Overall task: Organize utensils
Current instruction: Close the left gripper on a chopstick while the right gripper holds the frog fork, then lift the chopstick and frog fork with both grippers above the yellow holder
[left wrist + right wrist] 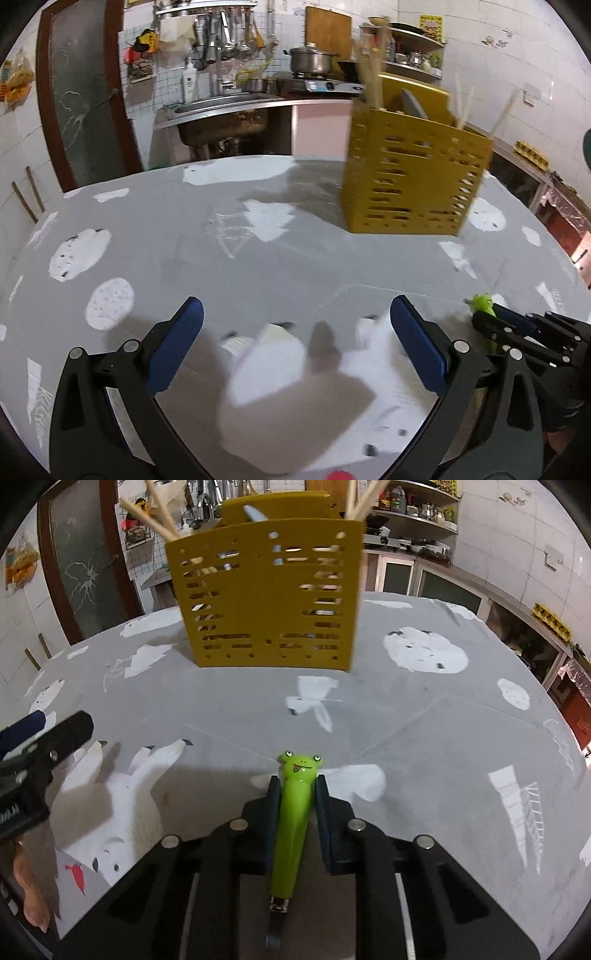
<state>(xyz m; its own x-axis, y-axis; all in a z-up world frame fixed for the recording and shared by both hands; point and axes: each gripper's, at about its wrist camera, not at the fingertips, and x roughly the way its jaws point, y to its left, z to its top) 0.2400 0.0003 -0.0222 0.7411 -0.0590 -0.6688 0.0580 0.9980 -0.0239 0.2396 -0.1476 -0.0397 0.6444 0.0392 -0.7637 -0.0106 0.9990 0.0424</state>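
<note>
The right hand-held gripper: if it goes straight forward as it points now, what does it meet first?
Probably the yellow utensil holder. The right hand-held gripper, shut on the green frog-handled utensil, points at its perforated front, with only bare tablecloth between. Depth is unclear.

I see a round table covered in a grey cloth printed with white animal and tree shapes (258,266). Directly on it stands a yellow perforated plastic utensil holder (269,602), upright toward the far side, with pale wooden chopsticks (162,509) leaning inside.
</note>
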